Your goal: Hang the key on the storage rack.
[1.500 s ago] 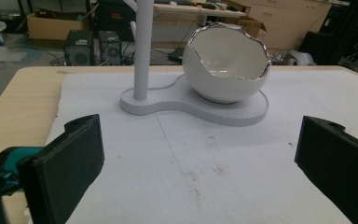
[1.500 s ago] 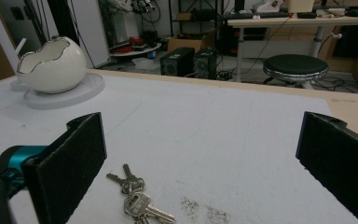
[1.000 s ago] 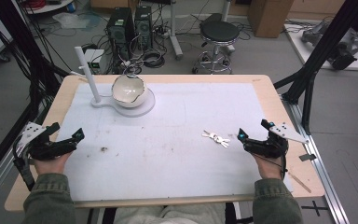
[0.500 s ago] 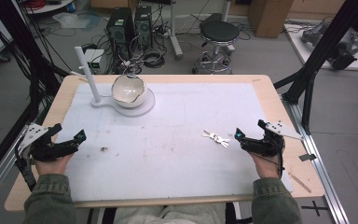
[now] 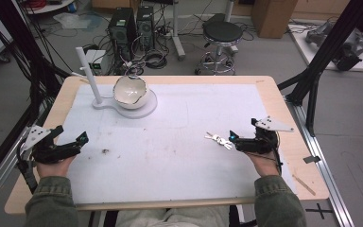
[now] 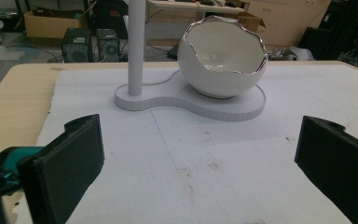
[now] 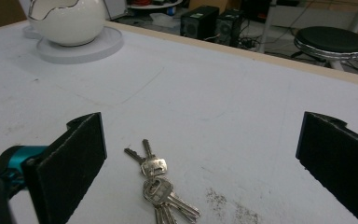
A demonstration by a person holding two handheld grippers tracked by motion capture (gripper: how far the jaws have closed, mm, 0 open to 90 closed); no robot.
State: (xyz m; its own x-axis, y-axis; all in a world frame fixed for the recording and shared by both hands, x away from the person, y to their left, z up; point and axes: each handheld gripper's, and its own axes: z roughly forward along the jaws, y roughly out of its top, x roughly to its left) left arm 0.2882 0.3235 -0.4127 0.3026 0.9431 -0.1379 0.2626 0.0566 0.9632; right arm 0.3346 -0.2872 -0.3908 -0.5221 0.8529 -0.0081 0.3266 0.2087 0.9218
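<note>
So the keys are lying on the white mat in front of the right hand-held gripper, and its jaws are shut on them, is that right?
Not quite. The keys do lie on the white mat in front of the right hand-held gripper, but its jaws stand wide open with the keys between them, untouched, as the right gripper view shows.

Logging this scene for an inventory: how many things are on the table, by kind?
Bunch of keys: 1
Egg-shaped white bowl: 1
White stand with post: 1
Wooden stick at the table's right edge: 1
Total: 4
</note>
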